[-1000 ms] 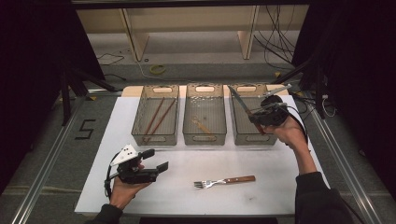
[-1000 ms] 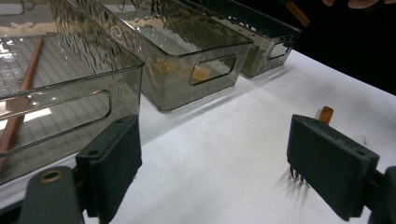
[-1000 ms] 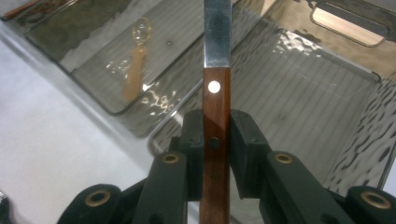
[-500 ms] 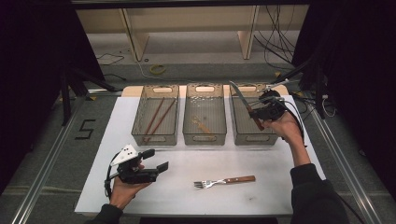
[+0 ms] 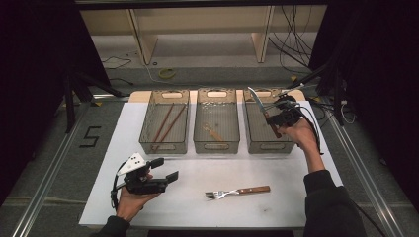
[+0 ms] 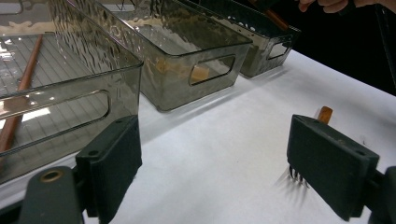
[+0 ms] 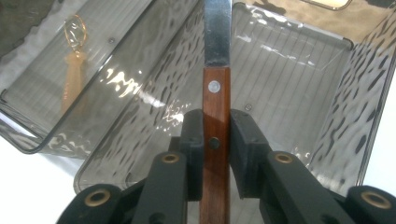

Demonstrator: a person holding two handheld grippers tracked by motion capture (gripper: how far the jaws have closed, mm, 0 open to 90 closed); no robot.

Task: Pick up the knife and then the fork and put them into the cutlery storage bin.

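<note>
The right gripper (image 5: 274, 120) hangs over the right-hand bin (image 5: 261, 144), its jaws clamped on the wooden handle of a knife (image 5: 263, 111). In the right gripper view both pads press flat on either side of that handle, just below its upper rivet, and the steel blade runs up out of the top of the picture, so its tip is cut off there. From the high view the blade points up and away towards the far end of the bin (the lower end of the handle is hidden behind the gripper and the hand). Whether the knife touches the bin anywhere cannot be told; it looks to be held clear above it.

The left gripper (image 5: 165, 169) rests low near the front left of the white mat (image 5: 306, 197), its jaws spread wide with nothing between them. In its own view a fork (image 6: 322, 114) lies on the mat beyond the right jaw, which covers most of it, leaving the handle end and the tines.

The middle bin (image 5: 217, 146) holds a pale, blurred item, probably a small wooden spoon, and the left bin (image 5: 163, 146) holds brown chopsticks (image 5: 165, 124).
</note>
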